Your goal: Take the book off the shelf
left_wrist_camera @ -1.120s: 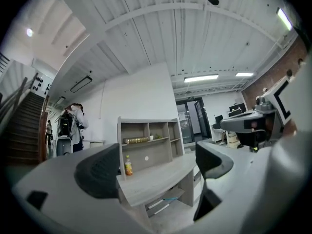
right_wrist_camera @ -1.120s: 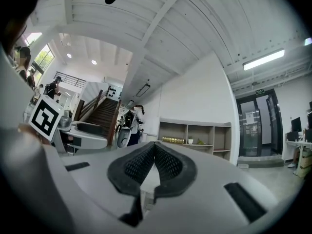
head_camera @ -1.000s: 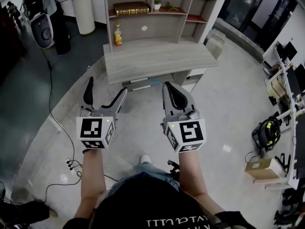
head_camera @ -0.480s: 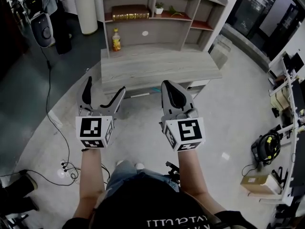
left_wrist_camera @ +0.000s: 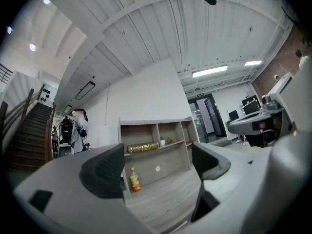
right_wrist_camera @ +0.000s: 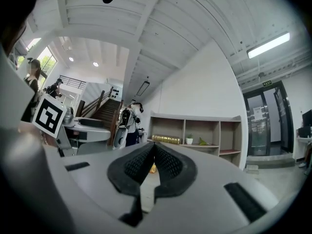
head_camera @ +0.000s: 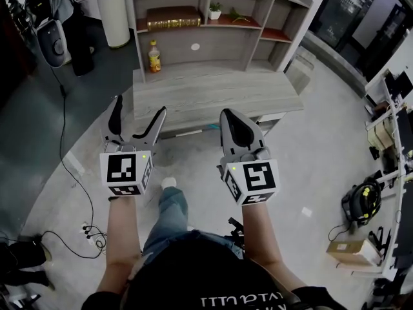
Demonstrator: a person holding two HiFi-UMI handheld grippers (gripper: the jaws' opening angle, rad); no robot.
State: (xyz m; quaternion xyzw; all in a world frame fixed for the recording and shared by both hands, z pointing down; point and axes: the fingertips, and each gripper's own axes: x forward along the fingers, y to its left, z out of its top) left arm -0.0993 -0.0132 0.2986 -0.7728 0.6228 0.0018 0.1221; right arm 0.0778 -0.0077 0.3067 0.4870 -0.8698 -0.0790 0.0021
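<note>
Near end, head view: both arms are out in front, and our shoe [head_camera: 168, 183] is on the pale floor between them. A cable and power strip [head_camera: 88, 228] lie at left; only this view shows them.

The left gripper [head_camera: 138, 106] has its jaws wide apart. They have just been closing a little, with nothing between them. The left gripper view confirms it: only distant furniture shows in the gap.

On the right gripper [head_camera: 228, 114] the head view shows one narrow wedge. The right gripper view settles it: the pads [right_wrist_camera: 168, 165] are pressed together with nothing clamped.

Both grippers are short of the desk top [head_camera: 213, 92] and touch nothing.

On that top, at back left, a bottle [head_camera: 154, 55] stands upright. In the right gripper view it is mostly hidden behind the pads.

Above it, the shelf unit [head_camera: 254, 41] holds the book [head_camera: 173, 18]. It lies flat in the upper left compartment with its gilt spine facing out, well apart from both grippers. A small potted plant [head_camera: 215, 10] is in the next compartment to the right.

Far end: the gripper views alone show the staircase [left_wrist_camera: 29, 135] at left and the white slatted ceiling [left_wrist_camera: 161, 28].
</note>
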